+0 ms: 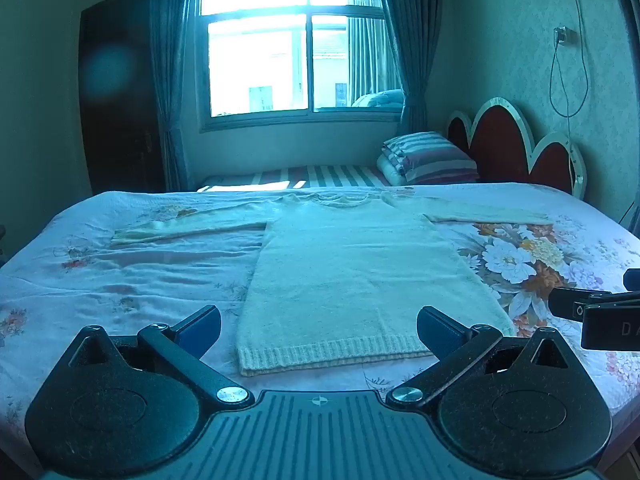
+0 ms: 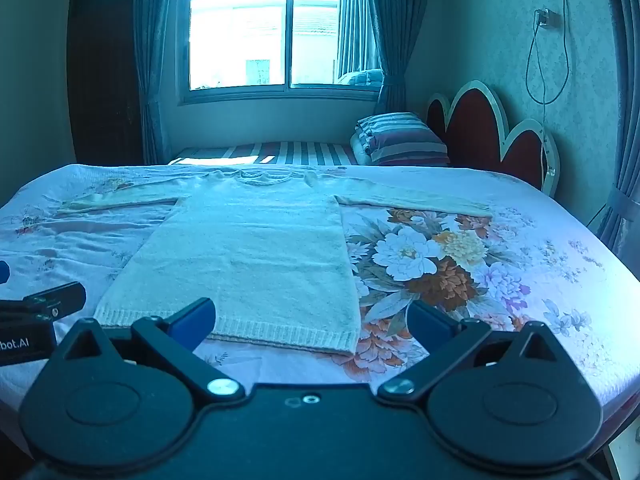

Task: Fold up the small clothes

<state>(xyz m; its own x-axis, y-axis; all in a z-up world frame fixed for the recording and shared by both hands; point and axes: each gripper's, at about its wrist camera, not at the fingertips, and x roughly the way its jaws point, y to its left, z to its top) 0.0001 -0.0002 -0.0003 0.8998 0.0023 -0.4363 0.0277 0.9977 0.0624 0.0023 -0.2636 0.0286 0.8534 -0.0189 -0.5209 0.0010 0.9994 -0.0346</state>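
Note:
A cream knitted sweater (image 1: pixel 340 276) (image 2: pixel 256 256) lies flat on the bed, ribbed hem toward me, both long sleeves spread out sideways. My left gripper (image 1: pixel 319 326) hovers just above the hem, jaws wide open and empty, straddling the hem's width. My right gripper (image 2: pixel 311 320) is open too, with nothing between its fingers, over the sweater's near right corner. The right gripper's body shows at the right edge of the left wrist view (image 1: pixel 596 312), and the left gripper's body at the left edge of the right wrist view (image 2: pixel 40 312).
The bed carries a pale floral sheet (image 1: pixel 532 264) (image 2: pixel 432 264). A striped folded quilt and pillow (image 1: pixel 428 158) lie on a second bed beyond, by a red scalloped headboard (image 1: pixel 516 144). A window with curtains (image 1: pixel 296 44) is behind; a cable hangs on the right wall.

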